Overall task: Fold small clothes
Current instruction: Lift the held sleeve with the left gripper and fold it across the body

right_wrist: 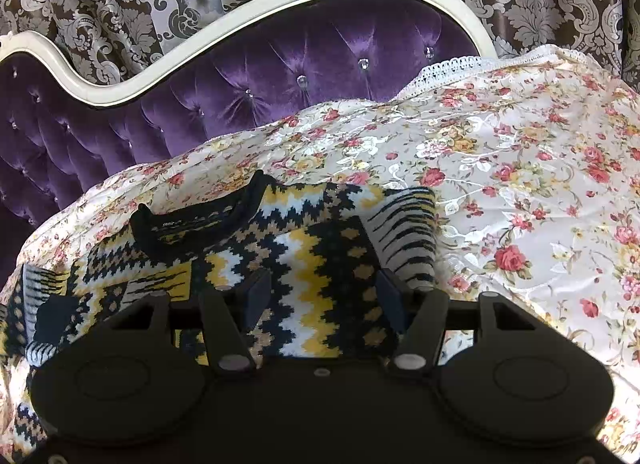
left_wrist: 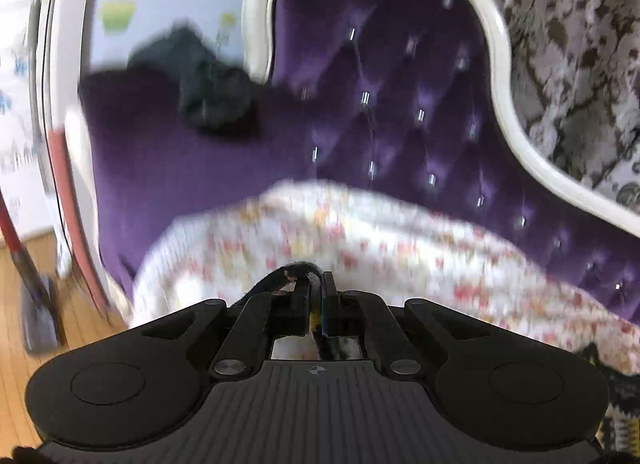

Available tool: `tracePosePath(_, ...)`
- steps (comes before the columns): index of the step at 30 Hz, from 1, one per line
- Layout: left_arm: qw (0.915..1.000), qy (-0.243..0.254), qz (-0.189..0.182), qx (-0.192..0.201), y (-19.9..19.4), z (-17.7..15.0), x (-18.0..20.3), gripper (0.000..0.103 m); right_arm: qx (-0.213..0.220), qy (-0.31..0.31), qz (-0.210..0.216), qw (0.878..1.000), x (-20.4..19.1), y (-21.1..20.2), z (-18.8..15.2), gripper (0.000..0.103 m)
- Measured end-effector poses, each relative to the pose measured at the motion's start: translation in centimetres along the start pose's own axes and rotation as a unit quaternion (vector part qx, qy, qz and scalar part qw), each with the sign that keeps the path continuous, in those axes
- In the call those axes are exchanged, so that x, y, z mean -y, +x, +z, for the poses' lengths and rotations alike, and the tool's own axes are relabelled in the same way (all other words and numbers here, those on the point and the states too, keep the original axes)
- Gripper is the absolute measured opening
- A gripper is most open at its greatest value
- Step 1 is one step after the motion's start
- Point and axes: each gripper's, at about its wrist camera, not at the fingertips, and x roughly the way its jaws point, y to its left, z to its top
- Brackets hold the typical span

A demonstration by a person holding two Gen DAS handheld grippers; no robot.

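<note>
My left gripper (left_wrist: 316, 300) pinches a dark sweater edge, low centre; my right gripper (right_wrist: 322, 296) hovers wide open over the sweater (right_wrist: 304, 248), spread mid-frame on the floral cover (right_wrist: 520, 184). Mid-fold, I judge; next, carry the edge across. Sofa (right_wrist: 280, 76) behind.

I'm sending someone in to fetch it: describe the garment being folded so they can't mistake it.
Find the purple tufted sofa with the cream frame; a floral sheet covers its seat. On that sheet lies a small knitted sweater. Its black, yellow and white zigzag pattern and black collar set it apart from the rose-printed sheet.
</note>
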Motion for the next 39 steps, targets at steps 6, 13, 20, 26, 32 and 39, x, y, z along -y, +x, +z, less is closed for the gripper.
tracePosePath(6,0.9972,0.044,-0.025,0.055,-3.8,4.6,4.1,0.004,-0.016,-0.001,0.002,1.0,-0.2,0.2,-0.1,0.064)
tracePosePath(13,0.9845,0.087,-0.123,0.09,-8.7,6.1,12.6,0.004,-0.026,-0.009,0.005,1.0,-0.4,-0.3,-0.1,0.064)
tracePosePath(20,0.9607,0.129,-0.233,0.078,-12.2,3.4,22.7,0.005,-0.015,-0.009,-0.001,1.0,0.0,-1.0,0.4,0.064)
tracePosePath(26,0.9411,0.135,-0.308,0.032,-12.1,-1.9,30.1,0.005,-0.01,0.012,-0.001,1.0,1.2,-1.5,0.9,0.064)
tracePosePath(32,0.9294,0.158,-0.332,-0.038,-9.9,-9.2,35.1,0.005,-0.007,0.04,-0.001,0.999,2.5,-1.8,1.4,0.064)
tracePosePath(39,0.9149,0.213,-0.333,-0.084,-8.6,-15.1,37.5,0.011,-0.002,0.055,0.0,0.999,3.3,-1.9,1.8,0.064)
